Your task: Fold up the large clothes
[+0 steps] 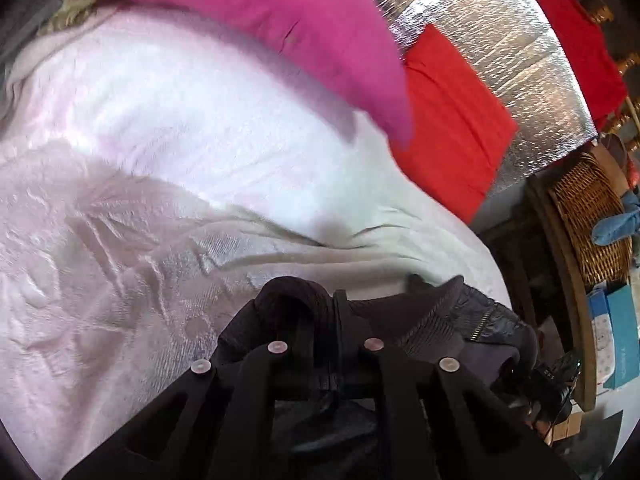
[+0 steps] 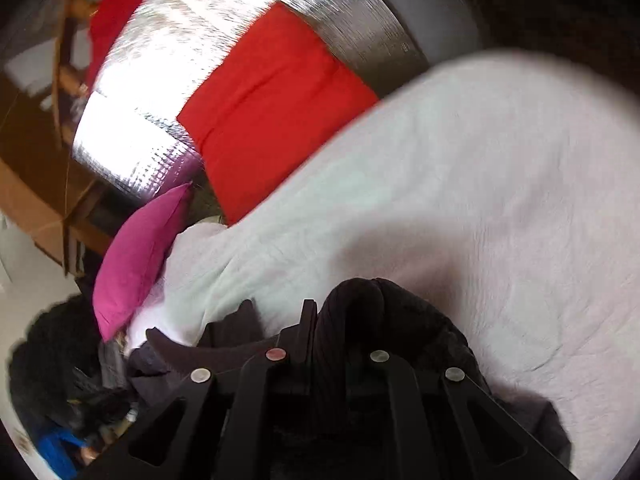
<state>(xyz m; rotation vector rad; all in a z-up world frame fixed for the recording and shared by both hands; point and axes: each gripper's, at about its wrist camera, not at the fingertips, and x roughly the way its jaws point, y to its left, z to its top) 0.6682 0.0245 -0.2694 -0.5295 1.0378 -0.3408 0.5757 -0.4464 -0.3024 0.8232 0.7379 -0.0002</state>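
A dark, black-grey garment (image 1: 432,320) with a ribbed hem and a zipper hangs from both grippers above a bed with a white textured bedspread (image 1: 168,152). My left gripper (image 1: 332,300) is shut on a bunched ribbed edge of the garment. My right gripper (image 2: 320,312) is shut on another fold of the same garment (image 2: 400,320), which drapes over its fingers. The fingertips of both are mostly hidden by cloth.
A magenta pillow (image 1: 280,20) and a red pillow (image 1: 448,128) lie at the head of the bed against a silver foil-covered wall (image 1: 512,52). A wicker basket (image 1: 588,216) and blue boxes (image 1: 616,332) stand beside the bed. The bedspread (image 2: 460,168), magenta pillow (image 2: 140,256) and red pillow (image 2: 276,104) also show in the right wrist view.
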